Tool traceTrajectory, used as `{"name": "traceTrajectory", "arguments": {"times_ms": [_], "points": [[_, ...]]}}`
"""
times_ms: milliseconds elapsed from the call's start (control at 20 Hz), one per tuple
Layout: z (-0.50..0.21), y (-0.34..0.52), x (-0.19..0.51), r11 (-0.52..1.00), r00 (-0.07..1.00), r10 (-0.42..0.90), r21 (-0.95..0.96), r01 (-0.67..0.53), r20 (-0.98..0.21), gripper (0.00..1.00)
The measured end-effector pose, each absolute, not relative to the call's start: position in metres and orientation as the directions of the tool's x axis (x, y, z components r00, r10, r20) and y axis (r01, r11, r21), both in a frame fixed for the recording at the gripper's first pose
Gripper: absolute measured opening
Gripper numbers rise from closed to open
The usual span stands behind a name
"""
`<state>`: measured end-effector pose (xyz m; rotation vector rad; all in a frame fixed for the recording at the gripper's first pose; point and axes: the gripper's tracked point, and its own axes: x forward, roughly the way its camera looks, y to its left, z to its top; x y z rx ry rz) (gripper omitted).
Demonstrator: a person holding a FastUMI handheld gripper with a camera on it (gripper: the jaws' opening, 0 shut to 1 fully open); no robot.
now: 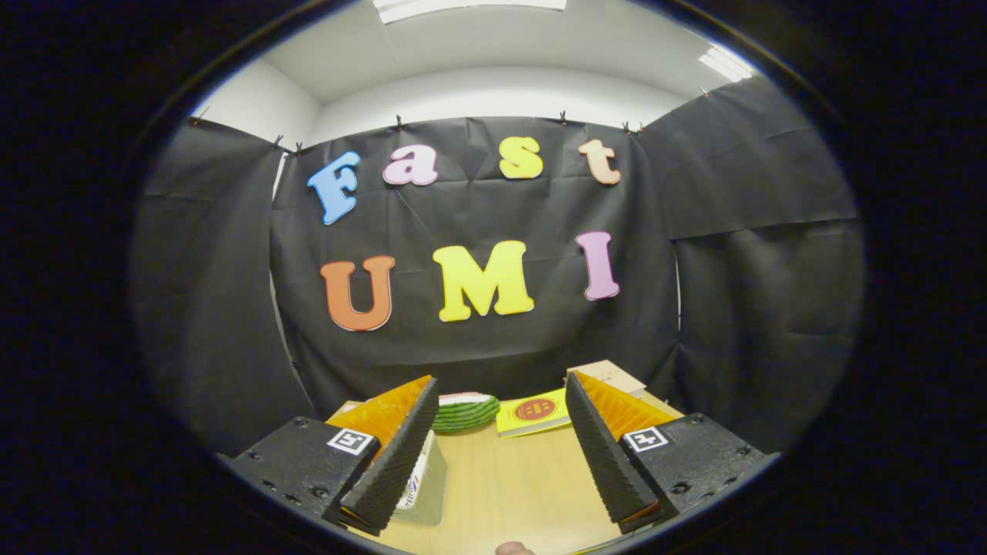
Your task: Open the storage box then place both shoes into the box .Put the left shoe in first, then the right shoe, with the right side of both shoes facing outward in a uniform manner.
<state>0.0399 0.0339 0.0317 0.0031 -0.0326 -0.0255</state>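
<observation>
Gripper (501, 455) stands spread wide, its 2 fingers (393, 455) well apart and grasping nothing; bare tabletop shows in the gap between them. Each of the 2 finger blocks carries 1 square marker (352, 441), so 2 markers are counted.

Table (501, 493): 1 light wooden surface, running from under the fingers to the dark cloth wall beyond.

Items on the table, counted:
- 1 clear box (428, 482), lying just behind the left finger and partly hidden by it. A printed label shows on its near wall. Whether its lid is open or closed cannot be told.
- 1 green striped item (465, 412), round-edged and flat, with a pale and reddish top, lying beyond the left fingertip near the cloth wall. Its kind cannot be told with certainty.
- 1 yellow booklet (533, 412) with a red round mark, lying flat just beside the green item, beyond the gap between the fingers.
- 1 brown carton (609, 376), standing behind the right fingertip, against the cloth wall and partly hidden by the finger.

At the near edge of the table, between the fingers, 1 fingertip (513, 549) of a person shows.

Above the cloth wall, 2 ceiling lights (470, 6) are lit against a white ceiling.
</observation>
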Motion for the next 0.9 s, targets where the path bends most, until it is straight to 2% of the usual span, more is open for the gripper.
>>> {"name": "traceTrajectory", "arguments": {"times_ms": [250, 500, 750, 900], "points": [[0.024, 0.046, -0.006, 0.998, 0.996, 0.034, -0.062, -0.028, 0.087, 1.0], [0.01, 0.05, -0.038, 0.997, 0.993, 0.024, -0.074, -0.016, 0.112, 1.0], [-0.003, 0.051, -0.055, 0.998, 0.991, 0.033, 0.04, -0.038, 0.133, 1.0], [-0.002, 0.043, -0.058, 1.0, 0.991, 0.012, 0.027, -0.015, 0.134, 1.0]]}}
